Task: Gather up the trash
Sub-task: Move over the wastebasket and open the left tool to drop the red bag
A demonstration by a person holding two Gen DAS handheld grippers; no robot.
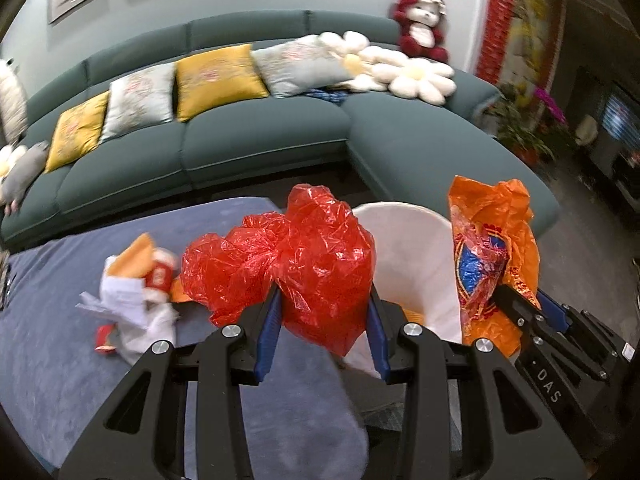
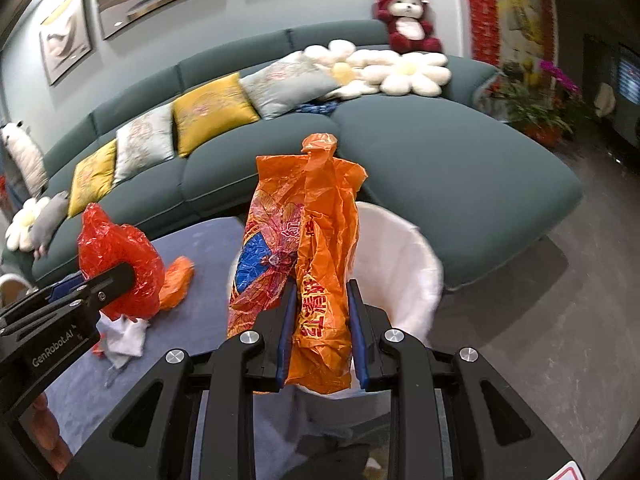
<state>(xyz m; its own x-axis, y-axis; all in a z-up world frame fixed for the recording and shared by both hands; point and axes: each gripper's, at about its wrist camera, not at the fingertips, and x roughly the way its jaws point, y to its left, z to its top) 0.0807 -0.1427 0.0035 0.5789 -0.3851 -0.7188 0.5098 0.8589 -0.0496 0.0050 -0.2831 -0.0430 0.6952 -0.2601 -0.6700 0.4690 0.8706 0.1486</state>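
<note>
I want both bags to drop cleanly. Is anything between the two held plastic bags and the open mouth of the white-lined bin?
Nothing visible blocks the way. The left gripper holds the red bag and the right gripper holds the orange bag, both just in front of the bin's open mouth, with only air between.

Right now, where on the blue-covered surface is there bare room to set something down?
Bare blue cover lies left of and in front of the paper scraps, and behind them toward the sofa. It is crowded around the scraps, and near the white-lined bin, where both held bags hang.
</note>
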